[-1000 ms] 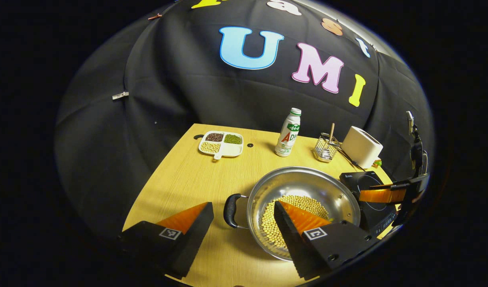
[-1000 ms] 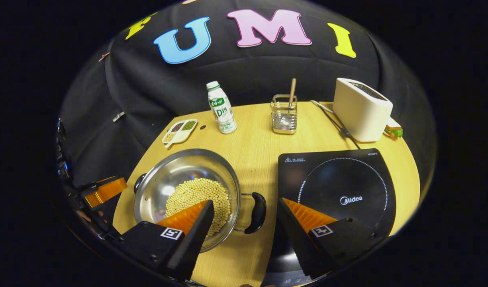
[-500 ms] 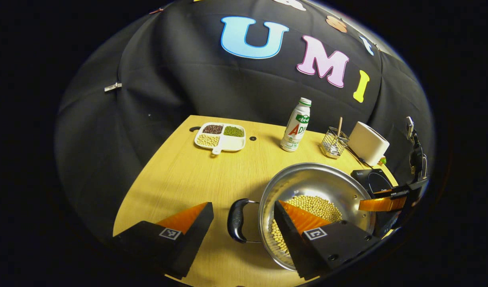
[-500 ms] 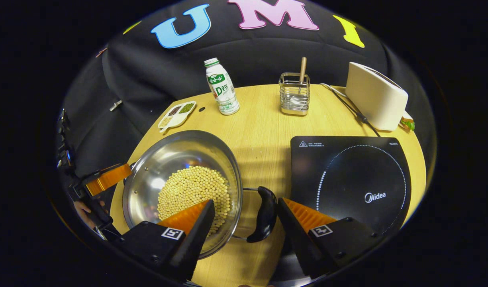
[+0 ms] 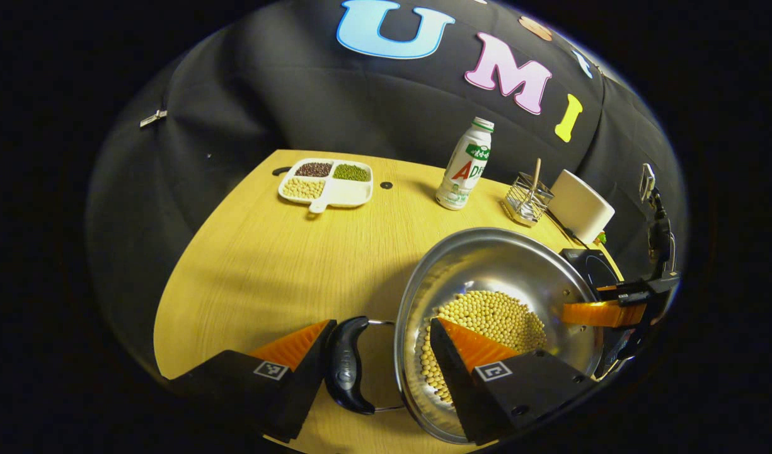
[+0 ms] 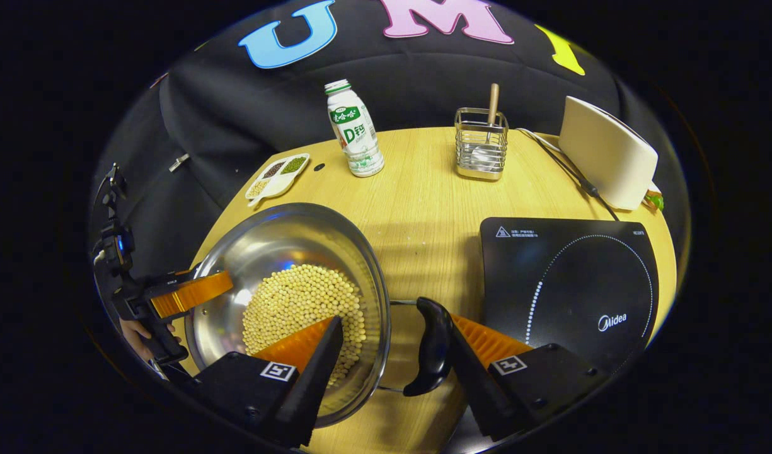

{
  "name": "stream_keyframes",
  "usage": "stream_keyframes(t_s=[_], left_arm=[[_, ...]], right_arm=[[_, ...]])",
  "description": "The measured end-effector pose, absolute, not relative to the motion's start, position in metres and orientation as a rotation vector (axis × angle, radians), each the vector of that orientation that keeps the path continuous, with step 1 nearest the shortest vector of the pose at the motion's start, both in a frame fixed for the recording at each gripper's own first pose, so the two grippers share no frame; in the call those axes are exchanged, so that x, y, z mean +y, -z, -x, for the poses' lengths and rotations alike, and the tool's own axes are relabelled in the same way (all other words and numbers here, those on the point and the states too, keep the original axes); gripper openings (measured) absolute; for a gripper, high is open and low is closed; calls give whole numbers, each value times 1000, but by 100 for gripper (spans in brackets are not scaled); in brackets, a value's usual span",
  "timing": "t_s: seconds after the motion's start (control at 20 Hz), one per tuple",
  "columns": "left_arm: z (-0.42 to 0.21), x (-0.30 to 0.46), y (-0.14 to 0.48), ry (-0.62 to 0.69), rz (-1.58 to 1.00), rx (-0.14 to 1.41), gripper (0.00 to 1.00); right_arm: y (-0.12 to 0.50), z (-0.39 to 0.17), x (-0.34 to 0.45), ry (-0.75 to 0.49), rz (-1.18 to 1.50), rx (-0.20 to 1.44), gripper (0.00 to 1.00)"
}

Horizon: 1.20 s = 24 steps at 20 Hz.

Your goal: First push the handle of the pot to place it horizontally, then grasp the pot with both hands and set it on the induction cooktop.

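the steel pot (image 5: 499,277) sits on the wooden table (image 5: 266,265), heaped with pale beans (image 5: 486,321), left of the induction cooktop (image 6: 568,284) and apart from it. its two black handles stick out sideways, one on each side.

in the left gripper view, the left gripper (image 5: 376,356) straddles the pot's left handle (image 5: 346,366): one finger is outside the handle and touches it, the other is inside the pot over the beans, so the jaws are wide apart and not clamped on anything. the same gripper appears at the left edge of the right gripper view, held by a hand (image 6: 133,331).

in the right gripper view, the right gripper (image 6: 395,350) brackets the right handle (image 6: 431,356) the same way, one finger over the beans inside the rim, the other just outside the handle and against it. the gap between the fingers is wide, with no squeeze on the handle.

farther back on the table stand a divided dish of beans (image 5: 326,184), a white bottle (image 6: 354,129), a wire holder (image 6: 480,142) with a wooden stick in it, and a white toaster (image 6: 609,154) behind the cooktop.
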<state>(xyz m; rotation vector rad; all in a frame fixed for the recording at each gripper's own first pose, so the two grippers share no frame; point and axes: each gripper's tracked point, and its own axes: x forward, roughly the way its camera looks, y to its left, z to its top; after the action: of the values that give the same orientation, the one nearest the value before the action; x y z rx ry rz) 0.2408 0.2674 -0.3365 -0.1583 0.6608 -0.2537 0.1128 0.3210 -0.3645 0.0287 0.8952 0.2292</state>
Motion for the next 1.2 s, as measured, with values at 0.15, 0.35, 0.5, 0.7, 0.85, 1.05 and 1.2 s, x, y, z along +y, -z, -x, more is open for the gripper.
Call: stream_keyframes(t_s=[0.15,0.35,0.5,0.7,0.85,1.05,1.2], left_arm=[[-240,273,346,244,160,688,86],[-233,287,358,223,161,729,67],[-227,290,363,205,193,749,67],[-227,292,363,189,205,755,65],[-224,291,364,190,204,767,65],[-223,291,362,162,225,760,62],[-214,292,359,148,237,762,60]], right_arm=[[372,-113,322,-227,2,908,91],[376,-115,322,-213,9,913,69],[379,-111,322,-206,42,914,70],[379,-114,325,-193,28,922,61],[378,-115,323,-200,20,917,65],[378,-114,325,-204,31,899,62],[379,-108,325,-210,22,896,58]])
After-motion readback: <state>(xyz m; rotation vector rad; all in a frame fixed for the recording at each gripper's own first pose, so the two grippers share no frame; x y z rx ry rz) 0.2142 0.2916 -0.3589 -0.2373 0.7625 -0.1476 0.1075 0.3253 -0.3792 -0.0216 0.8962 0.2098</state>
